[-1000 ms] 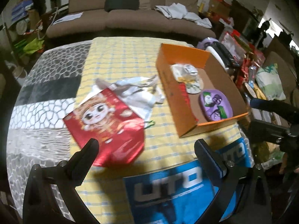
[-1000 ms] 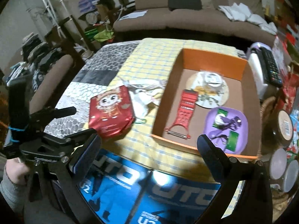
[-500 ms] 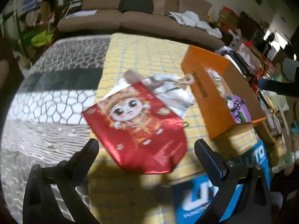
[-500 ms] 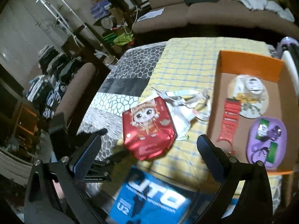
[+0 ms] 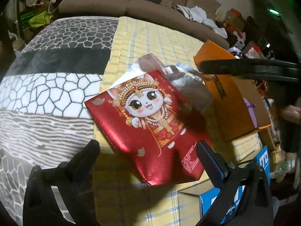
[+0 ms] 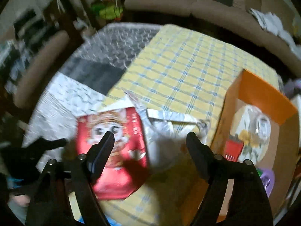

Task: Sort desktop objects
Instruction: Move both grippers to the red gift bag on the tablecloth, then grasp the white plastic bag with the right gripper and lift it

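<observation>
A red foil bag with a cartoon cat lies flat on the yellow checked cloth, with a silver bag behind it. My left gripper is open and empty, just above the red bag's near edge. My right gripper is open and empty, hovering over the red bag and silver bag; its finger crosses the left wrist view. The orange box at the right holds a round plate, a red tool and a purple item.
A blue printed box lies at the table's near edge. A grey patterned blanket covers the left side. A brown sofa stands beyond the table. Clutter crowds the far right.
Both grippers have moved forward and left, closing in on the red bag. The right gripper has dropped low over the bags; its view is blurred by motion.
</observation>
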Action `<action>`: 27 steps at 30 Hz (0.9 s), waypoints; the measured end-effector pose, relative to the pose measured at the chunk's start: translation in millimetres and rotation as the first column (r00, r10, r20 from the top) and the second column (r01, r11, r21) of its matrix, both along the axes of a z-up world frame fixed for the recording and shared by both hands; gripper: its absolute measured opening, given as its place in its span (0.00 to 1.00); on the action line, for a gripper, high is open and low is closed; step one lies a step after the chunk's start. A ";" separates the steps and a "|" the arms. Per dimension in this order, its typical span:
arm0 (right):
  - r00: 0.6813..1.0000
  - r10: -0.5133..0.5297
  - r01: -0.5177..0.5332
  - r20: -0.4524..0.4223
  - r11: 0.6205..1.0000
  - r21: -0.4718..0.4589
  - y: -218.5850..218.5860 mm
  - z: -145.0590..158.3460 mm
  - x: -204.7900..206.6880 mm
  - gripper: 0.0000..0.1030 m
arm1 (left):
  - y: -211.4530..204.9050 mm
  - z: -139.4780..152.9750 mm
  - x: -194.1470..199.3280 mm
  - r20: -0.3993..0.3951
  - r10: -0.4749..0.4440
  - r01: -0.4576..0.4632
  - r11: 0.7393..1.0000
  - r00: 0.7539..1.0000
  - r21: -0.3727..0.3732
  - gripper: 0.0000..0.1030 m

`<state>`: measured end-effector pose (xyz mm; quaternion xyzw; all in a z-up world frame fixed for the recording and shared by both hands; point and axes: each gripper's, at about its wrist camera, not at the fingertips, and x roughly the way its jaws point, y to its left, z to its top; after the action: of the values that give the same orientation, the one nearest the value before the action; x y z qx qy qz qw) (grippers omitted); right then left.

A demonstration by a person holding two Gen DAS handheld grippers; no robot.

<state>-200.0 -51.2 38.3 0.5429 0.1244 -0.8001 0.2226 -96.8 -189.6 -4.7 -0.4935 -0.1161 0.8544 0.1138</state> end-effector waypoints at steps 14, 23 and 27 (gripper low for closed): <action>0.990 -0.055 0.041 -0.131 0.993 -0.107 14.9 40.7 3.0 0.02 | 16.1 9.7 2.6 -0.035 -0.039 0.041 0.998 0.999 0.055 1.00; 0.943 -0.032 -0.038 -0.331 0.978 -0.205 32.1 195.0 48.9 0.02 | 33.8 52.9 9.6 -0.105 -0.059 0.063 0.998 0.993 0.032 1.00; 0.912 -0.069 -0.024 -0.404 0.975 -0.220 54.6 256.2 64.8 0.02 | 51.3 89.8 9.7 -0.153 -0.093 0.093 0.996 0.984 -0.006 1.00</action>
<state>-135.2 3.4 294.5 0.3367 0.0727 -0.9073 0.2410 -87.1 -138.2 85.2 -0.4314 -0.0844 0.8834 0.1625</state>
